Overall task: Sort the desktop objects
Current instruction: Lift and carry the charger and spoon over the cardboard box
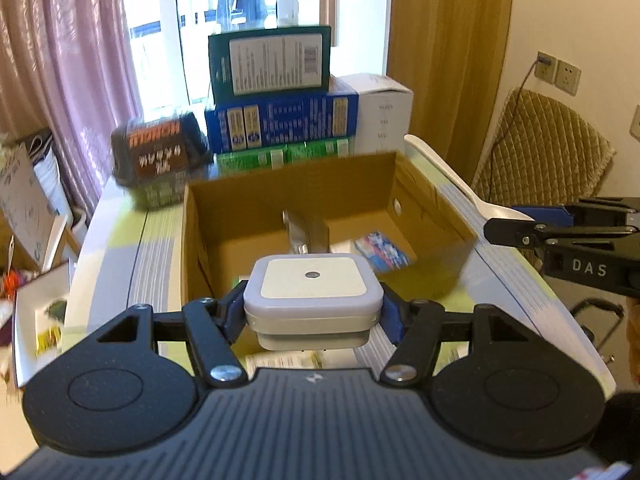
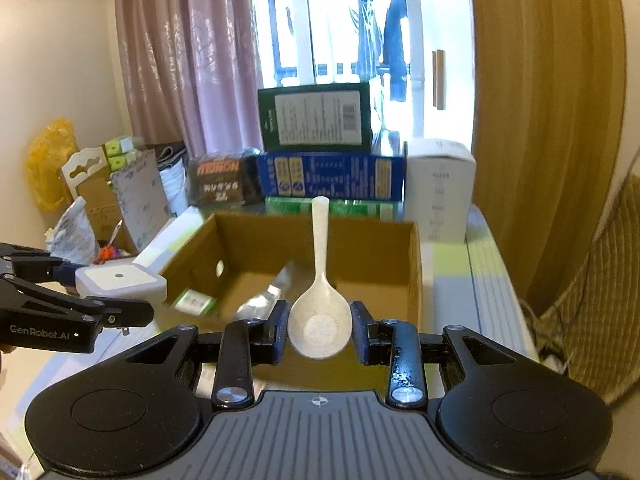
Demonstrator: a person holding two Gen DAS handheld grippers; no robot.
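The left gripper [image 1: 312,312] clamps a night light [image 1: 312,292] and the right gripper [image 2: 319,332] a spoon [image 2: 320,312], both near the box [image 1: 288,184], so releasing inside it looks next.

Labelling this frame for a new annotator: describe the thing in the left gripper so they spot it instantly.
Start at the open cardboard box on the table. Just in front of its near wall, the left gripper clamps a white night light by its sides. It is square with rounded corners and one small dark dot centred on top, unlike the long-handled spoon.
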